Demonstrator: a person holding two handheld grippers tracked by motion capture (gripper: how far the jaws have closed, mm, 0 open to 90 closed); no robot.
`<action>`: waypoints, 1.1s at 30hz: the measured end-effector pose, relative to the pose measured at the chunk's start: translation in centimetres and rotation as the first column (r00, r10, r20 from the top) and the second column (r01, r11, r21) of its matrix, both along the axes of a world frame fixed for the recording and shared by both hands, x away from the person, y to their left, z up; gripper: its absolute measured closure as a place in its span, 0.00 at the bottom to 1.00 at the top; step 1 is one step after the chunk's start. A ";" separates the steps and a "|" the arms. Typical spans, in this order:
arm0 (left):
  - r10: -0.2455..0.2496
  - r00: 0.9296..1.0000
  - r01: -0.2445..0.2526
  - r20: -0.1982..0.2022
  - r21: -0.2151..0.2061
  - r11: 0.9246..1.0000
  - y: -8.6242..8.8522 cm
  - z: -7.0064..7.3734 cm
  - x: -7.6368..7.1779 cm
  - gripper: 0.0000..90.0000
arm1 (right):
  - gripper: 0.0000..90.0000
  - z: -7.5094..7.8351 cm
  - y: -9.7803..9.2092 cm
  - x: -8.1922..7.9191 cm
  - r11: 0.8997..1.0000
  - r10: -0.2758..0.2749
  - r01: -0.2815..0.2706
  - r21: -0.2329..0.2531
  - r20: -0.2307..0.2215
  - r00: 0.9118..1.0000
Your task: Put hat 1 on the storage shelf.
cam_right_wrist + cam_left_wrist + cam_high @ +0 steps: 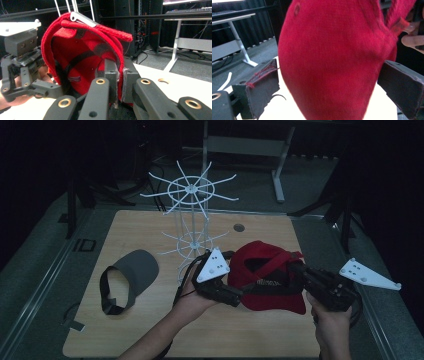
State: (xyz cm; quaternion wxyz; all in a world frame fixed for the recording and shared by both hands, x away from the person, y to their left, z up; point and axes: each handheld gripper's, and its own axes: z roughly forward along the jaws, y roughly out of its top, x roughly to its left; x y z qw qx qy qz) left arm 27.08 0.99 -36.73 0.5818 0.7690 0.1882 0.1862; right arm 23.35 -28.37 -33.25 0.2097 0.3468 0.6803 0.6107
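At centre right of the high view, a red cap [272,275] is held above the worktop [150,330]. The right claw [119,82] is clamped on its edge; the left claw [327,82] seems spread wide around its crown.

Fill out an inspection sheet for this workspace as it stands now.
Surface: wooden table, a round hole near its far edge.
Job's things: red cap held up between both grippers; grey visor lying flat; white wire rack upright.
Clutter: nothing seen.
Grippers: right gripper shut on the cap's edge; left gripper open, jaws on either side of the cap.
Cables: one trailing under the left gripper.
Surroundings: dark room, white desk frame behind.
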 end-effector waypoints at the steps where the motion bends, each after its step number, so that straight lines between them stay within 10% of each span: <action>1: -0.005 1.000 0.005 -0.002 0.002 1.000 -0.1 0.1 0.0 0.07 | 0.95 0.0 0.0 0.0 1.000 0.004 -0.004 0.004 -0.002 1.000; 10: 0.010 1.000 -0.010 0.003 0.010 1.000 -0.8 0.5 0.4 0.26 | 0.95 0.2 0.1 -0.4 1.000 0.020 -0.020 0.011 0.009 1.000; 26: 0.102 0.995 -0.103 0.017 0.042 0.994 -1.6 1.1 0.3 0.91 | 0.95 -0.3 0.9 -0.5 0.998 0.058 -0.058 0.005 -0.009 0.998; 33: 0.124 0.992 -0.125 0.031 0.046 0.991 -1.6 1.4 0.1 0.97 | 0.95 -0.6 1.0 -0.6 0.998 0.064 -0.064 0.006 -0.014 0.998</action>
